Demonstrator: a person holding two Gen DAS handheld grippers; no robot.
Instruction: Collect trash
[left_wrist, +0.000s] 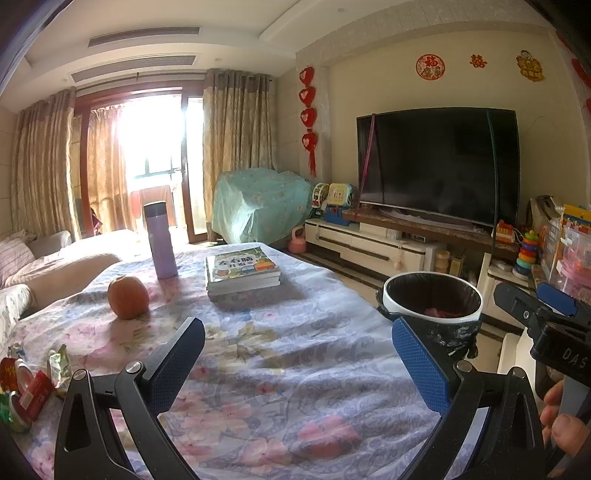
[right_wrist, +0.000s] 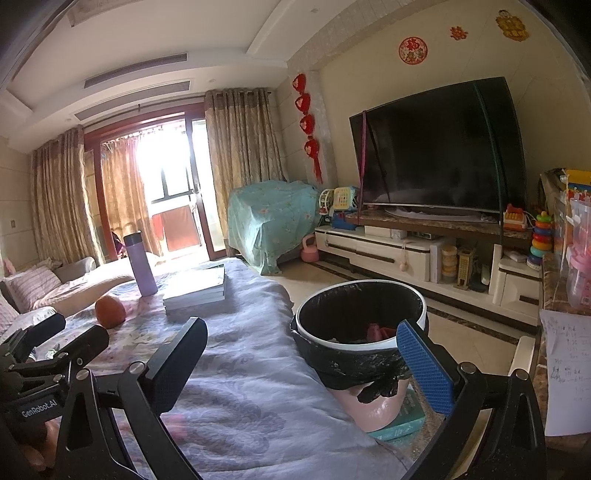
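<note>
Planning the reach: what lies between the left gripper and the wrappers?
Only bare flowered cloth, in the left wrist view; the wrappers lie just left of the open left gripper.

Open floral cloth (left_wrist: 280, 354) is lying free across the near and middle table. An orange (left_wrist: 128, 297), purple flask (left_wrist: 160, 240) and book stack (left_wrist: 242, 270) are blocking the far end; wrappers (left_wrist: 33, 384) are crowding the near left edge. The bin (right_wrist: 360, 325) is standing just beside the right edge, its mouth unobstructed from above.
</note>
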